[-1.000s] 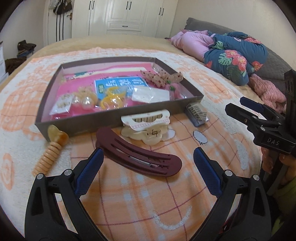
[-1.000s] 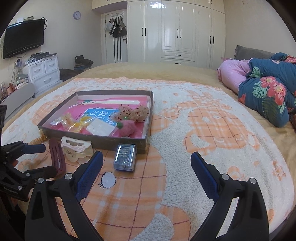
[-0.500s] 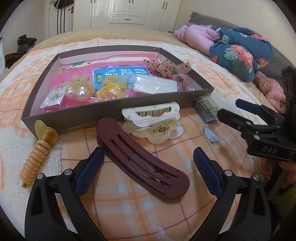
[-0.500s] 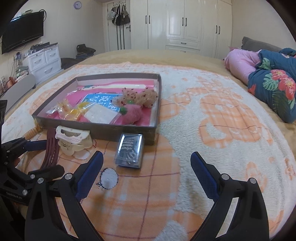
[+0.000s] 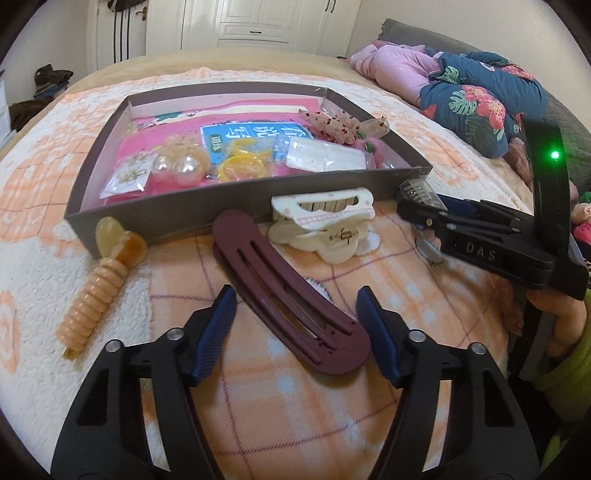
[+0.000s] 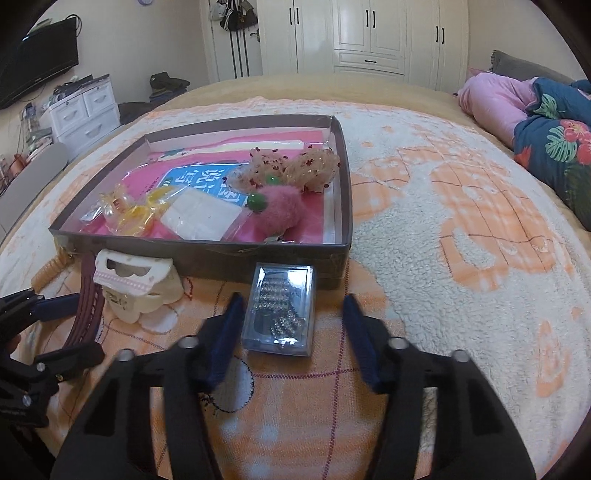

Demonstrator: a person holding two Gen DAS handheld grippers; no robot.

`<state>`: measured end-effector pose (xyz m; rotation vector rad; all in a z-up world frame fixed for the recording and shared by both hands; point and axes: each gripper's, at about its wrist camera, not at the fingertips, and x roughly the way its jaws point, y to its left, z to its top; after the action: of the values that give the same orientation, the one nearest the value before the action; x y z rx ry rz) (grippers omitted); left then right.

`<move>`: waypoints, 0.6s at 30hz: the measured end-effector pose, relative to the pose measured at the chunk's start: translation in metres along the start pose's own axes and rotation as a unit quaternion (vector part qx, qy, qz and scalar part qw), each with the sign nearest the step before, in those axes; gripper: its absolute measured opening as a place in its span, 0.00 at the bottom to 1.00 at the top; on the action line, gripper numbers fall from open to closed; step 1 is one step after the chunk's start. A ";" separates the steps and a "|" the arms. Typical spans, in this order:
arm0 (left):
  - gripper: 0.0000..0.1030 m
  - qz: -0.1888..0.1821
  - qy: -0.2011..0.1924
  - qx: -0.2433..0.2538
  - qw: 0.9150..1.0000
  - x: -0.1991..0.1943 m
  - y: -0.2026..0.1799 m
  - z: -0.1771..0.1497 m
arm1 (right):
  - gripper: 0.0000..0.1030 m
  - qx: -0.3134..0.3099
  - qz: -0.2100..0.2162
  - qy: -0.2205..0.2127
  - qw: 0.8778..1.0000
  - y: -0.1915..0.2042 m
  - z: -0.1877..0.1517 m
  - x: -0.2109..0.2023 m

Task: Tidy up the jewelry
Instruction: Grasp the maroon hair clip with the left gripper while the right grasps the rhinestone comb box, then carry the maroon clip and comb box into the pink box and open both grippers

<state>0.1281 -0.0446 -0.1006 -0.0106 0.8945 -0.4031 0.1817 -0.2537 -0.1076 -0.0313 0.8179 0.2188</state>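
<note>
We held our left black two-finger gripper with blue pads (image 5: 295,325) tilted downward, jaws just closing but still apart. Our right black blue-padded gripper (image 6: 291,332) angled down likewise, jaws closing, pads touching nothing.

1. A bed (image 6: 461,258) fills the foreground, covered with a fleecy cream blanket with orange check patches.
2. White wardrobe doors (image 6: 369,37) with dark handles line the far wall beyond the bed's far edge.
3. Near the bed's left edge stands a white drawer unit (image 6: 86,110), with a dark television (image 6: 37,70) on the wall above.
4. Toward the bed's right edge lie a pink cushion (image 6: 495,99) and a blue floral quilt (image 6: 554,147).
5. Bags hang on a rack (image 6: 231,18) beside the wardrobe.
</note>
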 end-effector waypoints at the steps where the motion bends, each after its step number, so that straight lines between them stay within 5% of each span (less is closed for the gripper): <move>1: 0.50 0.000 0.001 -0.001 1.000 -0.002 0.001 -0.001 | 0.36 -0.001 0.002 -0.001 1.000 0.000 -0.001 -0.001; 12: 0.25 0.011 0.010 -0.001 1.000 -0.017 0.012 -0.016 | 0.30 -0.016 0.007 -0.018 1.000 0.001 -0.015 -0.019; 18: 0.23 0.009 0.009 0.006 1.000 -0.025 0.013 -0.024 | 0.30 -0.026 0.018 -0.025 0.999 0.005 -0.025 -0.032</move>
<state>0.0998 -0.0201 -0.0992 0.0127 0.9088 -0.3927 0.1415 -0.2571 -0.1015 -0.0600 0.7638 0.2740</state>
